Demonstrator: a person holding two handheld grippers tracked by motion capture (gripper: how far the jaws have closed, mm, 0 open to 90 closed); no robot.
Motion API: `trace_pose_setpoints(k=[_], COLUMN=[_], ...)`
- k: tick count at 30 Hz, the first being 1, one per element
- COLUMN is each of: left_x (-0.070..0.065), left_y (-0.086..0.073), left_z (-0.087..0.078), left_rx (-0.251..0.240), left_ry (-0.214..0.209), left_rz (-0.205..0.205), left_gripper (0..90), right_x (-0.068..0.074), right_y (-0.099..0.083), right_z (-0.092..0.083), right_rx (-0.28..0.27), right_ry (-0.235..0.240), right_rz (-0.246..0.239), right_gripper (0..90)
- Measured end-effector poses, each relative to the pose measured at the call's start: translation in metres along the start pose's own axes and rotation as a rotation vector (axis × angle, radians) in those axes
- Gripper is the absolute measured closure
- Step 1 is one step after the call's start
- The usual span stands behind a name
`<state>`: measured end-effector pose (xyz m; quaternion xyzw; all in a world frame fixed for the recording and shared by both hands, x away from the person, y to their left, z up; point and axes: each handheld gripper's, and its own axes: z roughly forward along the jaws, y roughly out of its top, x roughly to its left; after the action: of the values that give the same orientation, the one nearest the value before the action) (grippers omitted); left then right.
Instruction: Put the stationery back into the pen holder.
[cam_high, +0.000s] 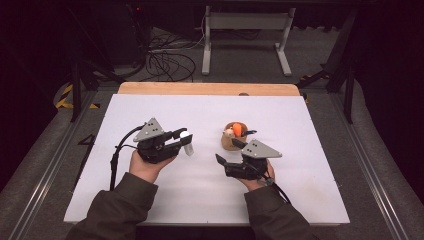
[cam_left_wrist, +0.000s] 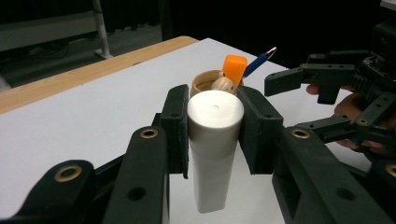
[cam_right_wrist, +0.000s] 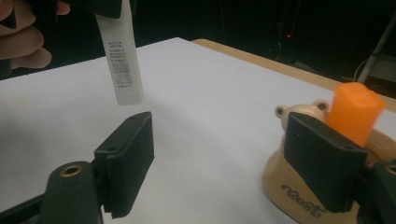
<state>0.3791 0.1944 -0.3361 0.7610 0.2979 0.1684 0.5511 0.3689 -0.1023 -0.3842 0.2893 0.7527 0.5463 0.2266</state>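
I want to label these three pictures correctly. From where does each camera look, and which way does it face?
High view: above the person's side, looking forward and down at the table; forearms and both grippers show.
Left gripper view: rides the left gripper, facing the holder; its jaws clamp a white tube.
Right gripper view: rides the right gripper, jaws apart, beside the holder.
All three share the tube and holder.

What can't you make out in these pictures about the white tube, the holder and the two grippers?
- White tube: small print on its side, right gripper view, too fine to read.
- Wooden holder: its inside, high view, too small and crowded by the orange piece; its right side in the right gripper view is behind a finger pad.
- Blue pen: lower end, left gripper view, hidden inside the holder.
- Right gripper: far finger, high view, merges with the holder.
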Motion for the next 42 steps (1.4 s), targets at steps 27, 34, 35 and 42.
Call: trace_pose_setpoints(k=[27,34,35,42], left_x=[-0.009,-0.009,-0.009,-0.007], left_y=[0.031,0.037,0.038,0.043], left_z=[0.051,0.065,0.067,0.079], left_rx=[0.006,0.002,0.000,0.006], left_ry=[-0.021,-0.021,-0.018,-0.022], left_rz=[0.084,0.084,0.085,0.094], left_gripper=[66.3,66.3,66.3,66.3], right_x=[-0.037,-0.039,-0.040,-0.042], right_y=[-0.014,-0.016,-0.016,-0.018], right_z=[-0.039,-0.045,-0.045,-0.049], right_rx=[-0.044,-0.050,-0.051,-0.051], right_ry=[-0.104,-0.116,-0.117,-0.123], right_rz=[0.088,0.091,0.091,0.097], right_gripper=[15.0,14.8,14.8,14.8])
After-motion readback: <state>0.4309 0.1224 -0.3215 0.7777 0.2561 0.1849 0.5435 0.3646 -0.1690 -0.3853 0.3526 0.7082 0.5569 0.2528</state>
